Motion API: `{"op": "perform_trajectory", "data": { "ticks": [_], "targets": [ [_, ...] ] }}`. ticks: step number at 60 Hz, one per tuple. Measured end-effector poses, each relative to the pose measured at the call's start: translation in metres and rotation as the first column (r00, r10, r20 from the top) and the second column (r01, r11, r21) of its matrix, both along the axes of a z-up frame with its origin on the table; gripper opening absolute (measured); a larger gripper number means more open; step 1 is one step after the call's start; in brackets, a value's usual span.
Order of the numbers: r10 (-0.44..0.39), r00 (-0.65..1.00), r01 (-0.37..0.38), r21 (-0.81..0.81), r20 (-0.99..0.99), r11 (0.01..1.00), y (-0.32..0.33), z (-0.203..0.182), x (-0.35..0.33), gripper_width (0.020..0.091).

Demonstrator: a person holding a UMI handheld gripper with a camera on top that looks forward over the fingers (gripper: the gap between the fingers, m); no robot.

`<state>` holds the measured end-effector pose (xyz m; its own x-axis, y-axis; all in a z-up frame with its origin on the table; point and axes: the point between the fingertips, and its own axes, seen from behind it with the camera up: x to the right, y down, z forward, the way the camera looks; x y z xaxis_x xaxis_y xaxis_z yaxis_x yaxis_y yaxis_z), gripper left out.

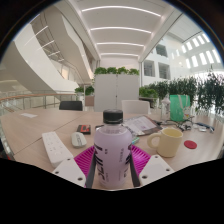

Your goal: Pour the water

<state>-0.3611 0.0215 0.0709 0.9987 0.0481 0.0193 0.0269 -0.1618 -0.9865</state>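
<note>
My gripper is clamping a clear plastic water bottle, both white fingers pressing in on its sides. The pink pads are showing on either side of the bottle body, snug against it. The bottle is standing upright between the fingers; its dark cap is sitting on top, and a white label is wrapping the middle. Can't tell whether the base is touching the table or hanging just above it, since the bottle is blocking that spot.

Just ahead and to the right of the fingers, a cream mug is standing on the table, handle pointing right. A red coaster-like disc is lying just beyond the mug, further right. To the left of the fingers, a white flat device is lying near a white mouse. Beyond the bottle, some papers and a small dark red item are lying on the table. Farther out on the right, a green container is standing among potted plants. Well beyond, a dark chair is sitting at the table's far side.
</note>
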Motion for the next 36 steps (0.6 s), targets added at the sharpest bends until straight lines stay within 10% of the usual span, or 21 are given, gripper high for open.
{"op": "perform_trajectory", "data": {
  "ticks": [24,36],
  "targets": [
    [0.109,0.93,-0.184,-0.187,-0.352,0.965,0.017,0.02,-0.017,0.0393],
    [0.0,0.428,-0.265,-0.126,-0.904,0.956,0.072,0.1,0.024,0.0392]
  ]
}}
